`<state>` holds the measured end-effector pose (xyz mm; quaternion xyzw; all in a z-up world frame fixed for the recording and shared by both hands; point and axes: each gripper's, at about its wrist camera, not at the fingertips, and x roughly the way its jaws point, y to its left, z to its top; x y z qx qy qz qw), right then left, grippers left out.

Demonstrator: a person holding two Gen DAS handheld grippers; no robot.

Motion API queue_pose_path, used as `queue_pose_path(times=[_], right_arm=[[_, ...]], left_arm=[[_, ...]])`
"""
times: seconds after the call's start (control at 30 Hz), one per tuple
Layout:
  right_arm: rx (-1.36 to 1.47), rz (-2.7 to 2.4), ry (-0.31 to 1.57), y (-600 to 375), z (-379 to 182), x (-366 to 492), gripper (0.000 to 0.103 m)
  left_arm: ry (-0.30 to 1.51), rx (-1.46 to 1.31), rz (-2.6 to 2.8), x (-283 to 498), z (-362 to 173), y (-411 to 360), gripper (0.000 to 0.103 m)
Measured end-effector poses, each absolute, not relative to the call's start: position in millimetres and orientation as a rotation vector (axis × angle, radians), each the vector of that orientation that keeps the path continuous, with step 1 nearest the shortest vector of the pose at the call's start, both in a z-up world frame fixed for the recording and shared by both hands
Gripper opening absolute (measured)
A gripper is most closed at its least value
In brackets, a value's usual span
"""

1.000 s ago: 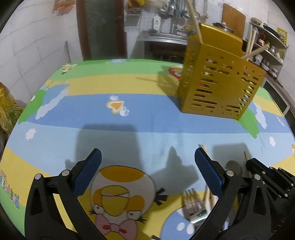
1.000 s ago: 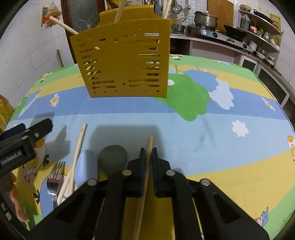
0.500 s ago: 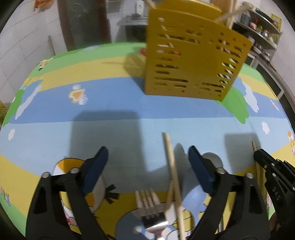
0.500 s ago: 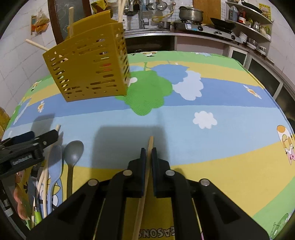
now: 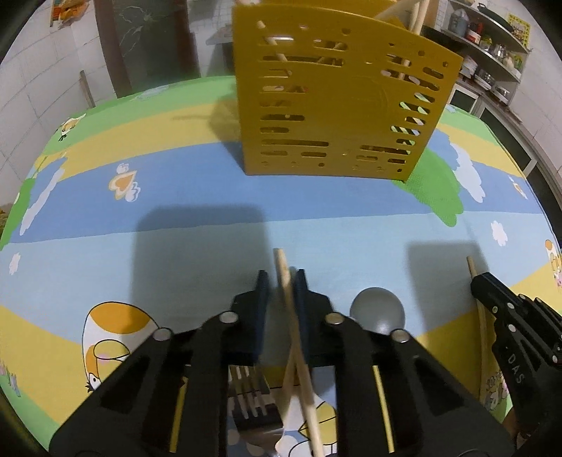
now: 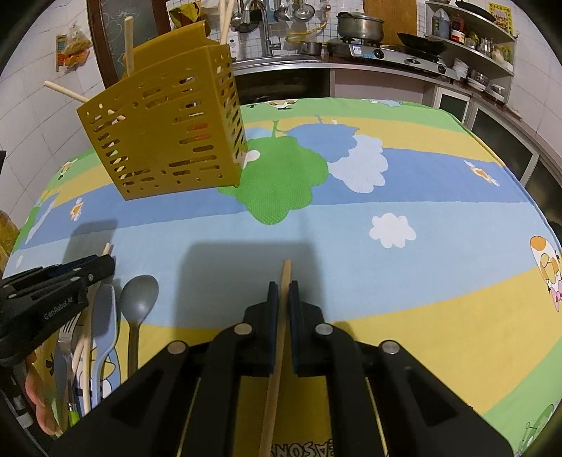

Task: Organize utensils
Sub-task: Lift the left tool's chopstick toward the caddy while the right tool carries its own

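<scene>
Now I am gripping one wooden chopstick (image 5: 285, 277) in my left tongs (image 5: 281, 281) and another chopstick (image 6: 283, 281) in my right tongs (image 6: 282, 291), both near the tablecloth's (image 6: 421, 197) near edge; the yellow holder (image 6: 168, 130) is standing toward its far edge.

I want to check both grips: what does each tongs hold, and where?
Left tongs grip a wooden chopstick near its far tip. Right tongs grip another chopstick, also near the tip.

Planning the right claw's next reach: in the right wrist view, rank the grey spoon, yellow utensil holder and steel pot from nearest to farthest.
1. Grey spoon, on the cloth, just left of the right claw.
2. Yellow utensil holder, standing farther back, left.
3. Steel pot, on the far counter's stove.
</scene>
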<state>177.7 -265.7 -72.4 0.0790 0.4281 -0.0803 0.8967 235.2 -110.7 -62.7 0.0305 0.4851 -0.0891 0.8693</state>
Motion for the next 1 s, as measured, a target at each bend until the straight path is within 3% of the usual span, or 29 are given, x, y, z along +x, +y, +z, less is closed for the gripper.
queue_pose_path(times=[0.23,0.77,1.0], right_arm=[[0.170,-0.166,0.818,-266.7,-54.2,167.8,0.006],[0.144,-0.145,0.502,-247.7,26.8,127.7,0.006],[0.104,-0.146,0.392,-236.8,45.3,110.6,0.005]], left_arm=[[0.982,0.021,-0.200,234.6,-51.7,-103.7,0.007],[0.594,-0.020,-0.266,175.1,54.6,-95.3,0.005],[0.496,-0.012,-0.274,151.7,77.0,-86.7,0.005]])
